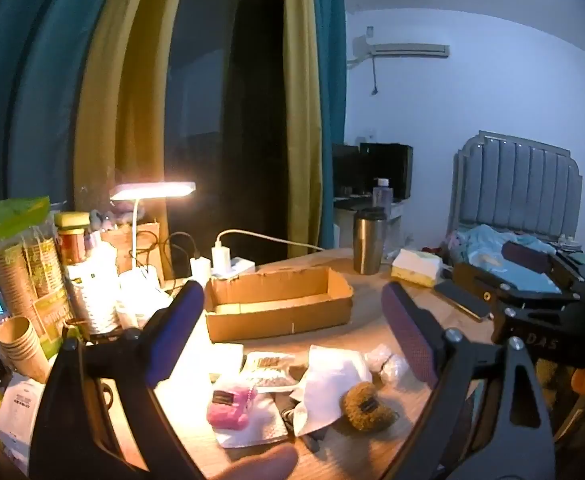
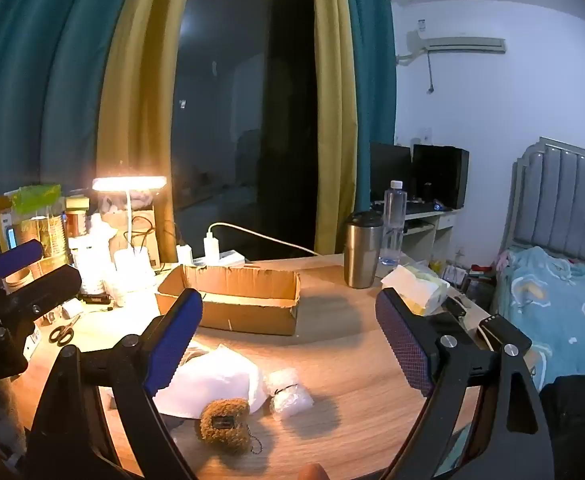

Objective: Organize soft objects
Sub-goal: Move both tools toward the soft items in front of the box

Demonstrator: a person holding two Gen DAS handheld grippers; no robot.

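A pink fluffy pouch (image 1: 228,406) and a brown fluffy pouch (image 1: 368,402) lie on the wooden table near its front edge, with a white soft bag (image 1: 328,376) and a small clear packet (image 1: 384,362) between them. Behind them an open cardboard box (image 1: 276,304) stands with nothing visible inside. My left gripper (image 1: 292,320) hovers above the pile, open, nothing between its fingers. In the right wrist view my right gripper (image 2: 288,328) is open above the brown pouch (image 2: 224,420), the white bag (image 2: 212,384) and the packet (image 2: 288,392), in front of the box (image 2: 232,300).
A lit desk lamp (image 1: 152,192), paper cups (image 1: 24,348), jars and a power strip (image 1: 228,266) crowd the left and back. A steel tumbler (image 2: 362,248), water bottle (image 2: 394,220) and tissue pack (image 2: 416,284) stand at the right. Scissors (image 2: 62,334) lie left. A bed (image 2: 552,300) is beyond the table's right edge.
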